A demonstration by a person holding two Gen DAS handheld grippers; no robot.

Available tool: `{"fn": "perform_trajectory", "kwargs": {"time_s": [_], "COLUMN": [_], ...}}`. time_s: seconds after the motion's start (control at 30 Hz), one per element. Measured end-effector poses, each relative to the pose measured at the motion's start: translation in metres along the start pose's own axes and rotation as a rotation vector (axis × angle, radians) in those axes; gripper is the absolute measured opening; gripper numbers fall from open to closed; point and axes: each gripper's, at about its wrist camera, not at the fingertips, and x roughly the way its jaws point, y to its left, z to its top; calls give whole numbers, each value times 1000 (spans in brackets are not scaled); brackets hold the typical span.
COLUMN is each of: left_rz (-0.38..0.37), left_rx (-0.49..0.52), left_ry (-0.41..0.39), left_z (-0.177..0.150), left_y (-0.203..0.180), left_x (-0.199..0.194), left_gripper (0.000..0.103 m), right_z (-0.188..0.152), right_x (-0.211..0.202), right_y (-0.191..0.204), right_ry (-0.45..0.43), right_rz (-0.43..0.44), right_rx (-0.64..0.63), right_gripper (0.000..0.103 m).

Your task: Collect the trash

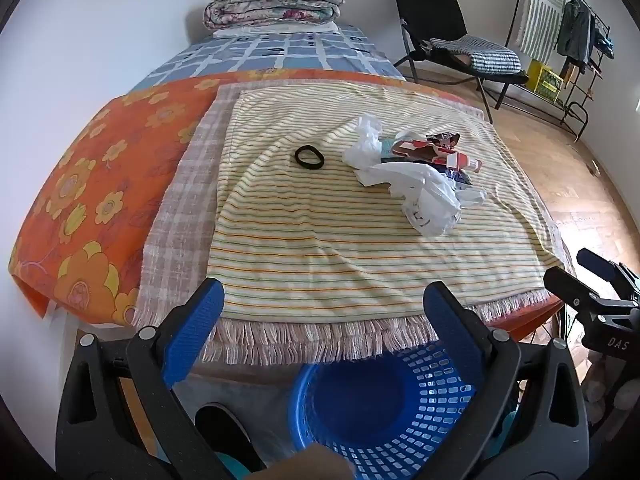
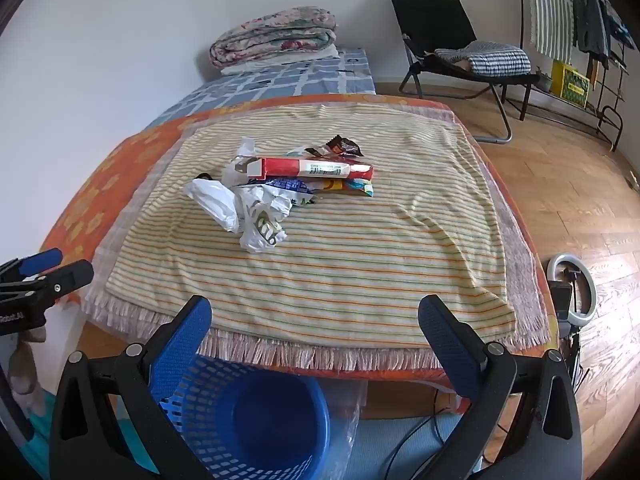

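Near the middle of the bed's striped towel (image 2: 320,264) lies the trash: crumpled white plastic bags (image 2: 224,204), a red carton (image 2: 316,168) and wrappers (image 2: 340,147). All look light; the bags soft and slippery, best pinched at a bunched fold. Both hand-held grippers, left (image 1: 324,300) and right (image 2: 316,316), stand wide apart and empty at the near edge, above a blue basket (image 2: 224,408).

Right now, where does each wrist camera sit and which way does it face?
Left wrist: on the left hand-held gripper, jaws open, angled down over the striped yellow towel; the right hand-held gripper shows at the right edge.
Right wrist: on the right hand-held gripper, jaws open, same downward angle; the left hand-held gripper shows at the left edge.
Shared: crumpled white plastic bag, red carton, blue mesh plastic basket.
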Motion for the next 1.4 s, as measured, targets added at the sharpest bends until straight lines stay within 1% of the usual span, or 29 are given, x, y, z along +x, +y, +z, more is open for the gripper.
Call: {"fn": "perform_trajectory", "kwargs": {"time_s": [0.53, 1.4], "left_rz": [-4, -16], "left_rx": [-4, -10], "left_ry": [-2, -2], "left_z": [-3, -2], "left_y": [-3, 2], "left_x": [3, 1], "left_gripper": [102, 102], "right_z": [-1, -1], "right_x": [0, 0], "right_y": [1, 0], "right_ry": [2, 6], "right_rz": [-6, -4], "right_rx": [-2, -1], "right_gripper": [103, 103]}}
